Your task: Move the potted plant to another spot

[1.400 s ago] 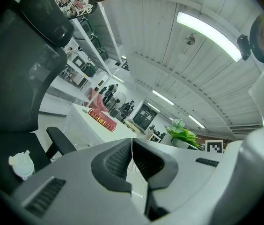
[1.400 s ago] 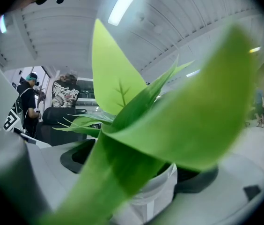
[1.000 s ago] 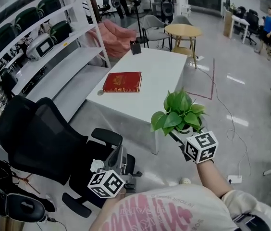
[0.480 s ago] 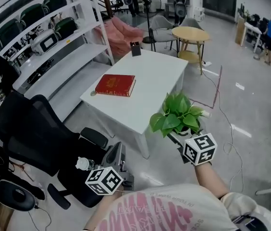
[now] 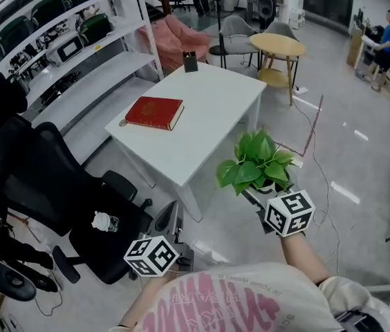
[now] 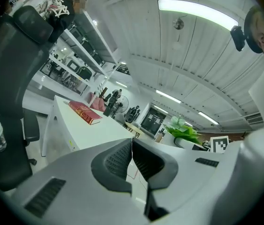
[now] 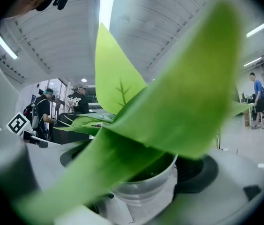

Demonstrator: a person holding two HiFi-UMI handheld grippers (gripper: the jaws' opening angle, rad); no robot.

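A potted plant [image 5: 256, 162] with broad green leaves hangs over the floor, just off the near right corner of the white table [image 5: 209, 126]. My right gripper [image 5: 259, 191] is shut on its small white pot [image 7: 143, 191], one dark pad on each side; leaves fill most of the right gripper view. My left gripper [image 5: 170, 220] is low at the left, beside the office chair, its jaws shut [image 6: 132, 159] with nothing between them. The plant [image 6: 183, 131] also shows at the right of the left gripper view.
A red book [image 5: 155, 112] and a small black object [image 5: 190, 62] lie on the table. A black office chair [image 5: 43, 175] carrying a small bottle [image 5: 101, 221] stands at the left, before white shelving [image 5: 77, 54]. A round wooden table [image 5: 280, 45] stands beyond.
The head view has shifted: table, book and chair have slid left, and the bottle on the chair seat has come into sight. The plant stays held in my right gripper.
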